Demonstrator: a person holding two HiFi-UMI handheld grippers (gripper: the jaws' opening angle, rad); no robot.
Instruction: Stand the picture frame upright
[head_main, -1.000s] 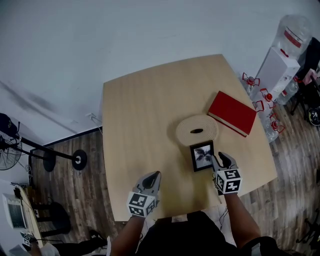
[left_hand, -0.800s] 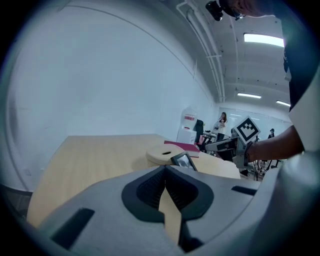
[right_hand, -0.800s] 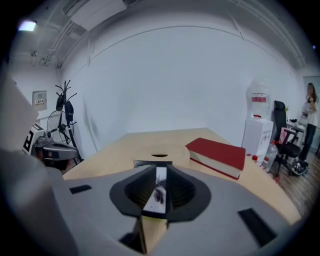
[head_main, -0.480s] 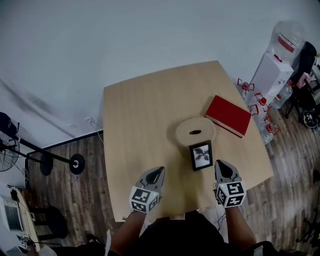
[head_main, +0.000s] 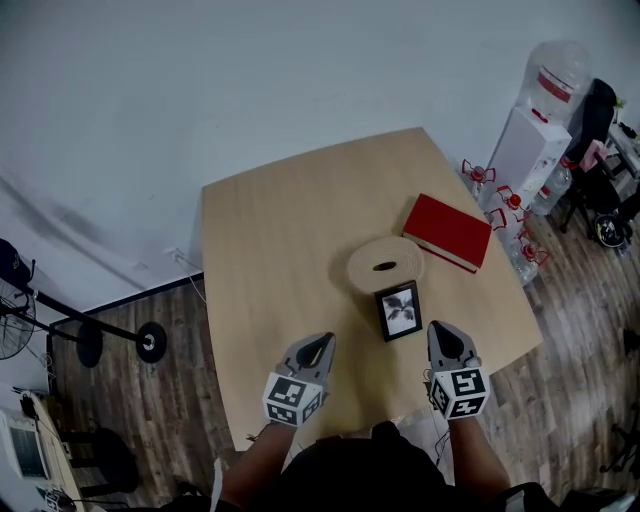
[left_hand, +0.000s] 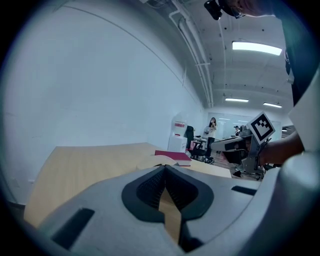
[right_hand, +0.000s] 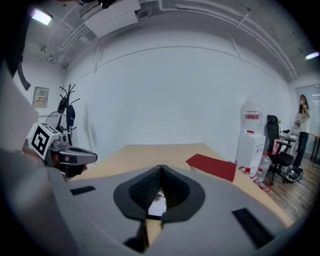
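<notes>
Head view: left hand-held gripper (head_main: 318, 345) and right hand-held gripper (head_main: 443, 332) clenched, empty.
Picture frame (head_main: 398, 311): likely light, stiff, fragile; grasp side edges.

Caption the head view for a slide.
Picture frame standing on the table, left claw and right claw shut, both clear of it.

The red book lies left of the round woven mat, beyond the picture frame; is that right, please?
Not quite: the red book lies right of the round woven mat, beyond the picture frame, as the head view shows.
</notes>
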